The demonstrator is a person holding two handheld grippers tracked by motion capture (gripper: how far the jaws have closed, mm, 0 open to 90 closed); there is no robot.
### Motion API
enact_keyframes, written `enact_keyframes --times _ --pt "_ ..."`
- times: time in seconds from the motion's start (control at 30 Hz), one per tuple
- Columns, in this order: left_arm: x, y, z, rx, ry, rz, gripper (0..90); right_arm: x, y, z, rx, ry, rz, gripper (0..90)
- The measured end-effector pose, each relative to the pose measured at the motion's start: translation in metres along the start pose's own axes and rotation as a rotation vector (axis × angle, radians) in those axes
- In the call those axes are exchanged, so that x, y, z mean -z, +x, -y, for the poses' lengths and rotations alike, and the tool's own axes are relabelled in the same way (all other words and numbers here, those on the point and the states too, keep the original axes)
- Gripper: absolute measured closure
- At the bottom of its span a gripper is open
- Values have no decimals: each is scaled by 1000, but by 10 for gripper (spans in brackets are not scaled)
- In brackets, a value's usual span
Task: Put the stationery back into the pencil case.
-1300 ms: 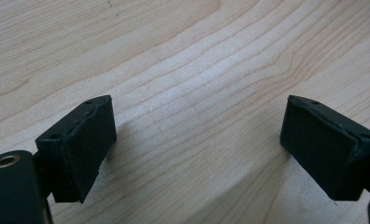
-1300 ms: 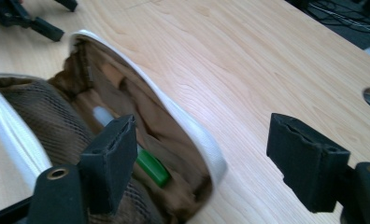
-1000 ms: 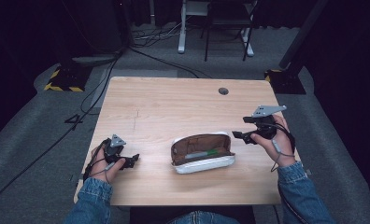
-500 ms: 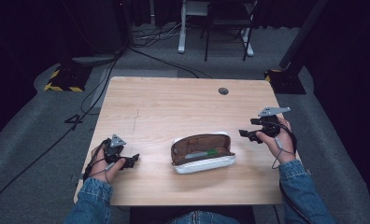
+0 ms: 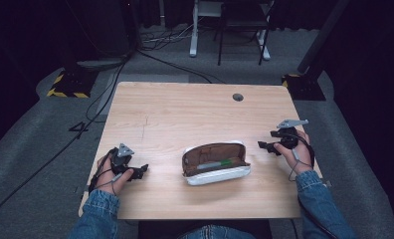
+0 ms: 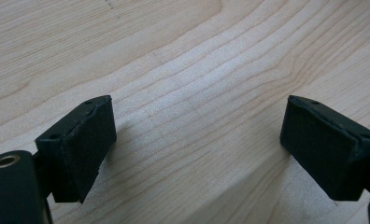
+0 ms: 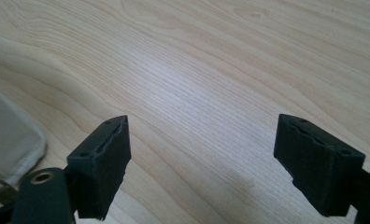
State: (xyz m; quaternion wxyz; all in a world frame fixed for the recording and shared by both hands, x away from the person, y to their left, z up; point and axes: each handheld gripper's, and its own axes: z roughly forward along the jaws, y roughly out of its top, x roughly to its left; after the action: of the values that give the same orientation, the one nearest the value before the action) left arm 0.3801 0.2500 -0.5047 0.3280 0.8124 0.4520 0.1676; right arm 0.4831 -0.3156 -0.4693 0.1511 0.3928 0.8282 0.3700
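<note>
From the high view, your left tongs (image 5: 141,171) rest low at the near left of the wooden surface (image 5: 195,109), held in your left hand (image 5: 113,172). Your right tongs (image 5: 261,145) sit near the right edge in your right hand (image 5: 295,149), pointing inward toward the middle. The open pencil case (image 5: 215,163) lies between them, near the front edge, apart from both tongs, with pens inside it.

In the left gripper view, your left tongs (image 6: 197,149) stand wide apart with bare wood grain between the jaws.

In the right gripper view, your right tongs (image 7: 202,165) are likewise spread wide and empty, and a white corner of the pencil case (image 7: 10,135) shows at the left edge, just beside the left jaw.
</note>
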Motion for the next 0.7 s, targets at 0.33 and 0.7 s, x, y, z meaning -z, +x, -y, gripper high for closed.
enact_keyframes --times 0.33,0.7 --pt "0 0 0 1 0 1 108 -13 -7 15 2 9 49 194" --pt "0 0 0 2 -1 0 108 -21 -9 24 -13 9 72 164"
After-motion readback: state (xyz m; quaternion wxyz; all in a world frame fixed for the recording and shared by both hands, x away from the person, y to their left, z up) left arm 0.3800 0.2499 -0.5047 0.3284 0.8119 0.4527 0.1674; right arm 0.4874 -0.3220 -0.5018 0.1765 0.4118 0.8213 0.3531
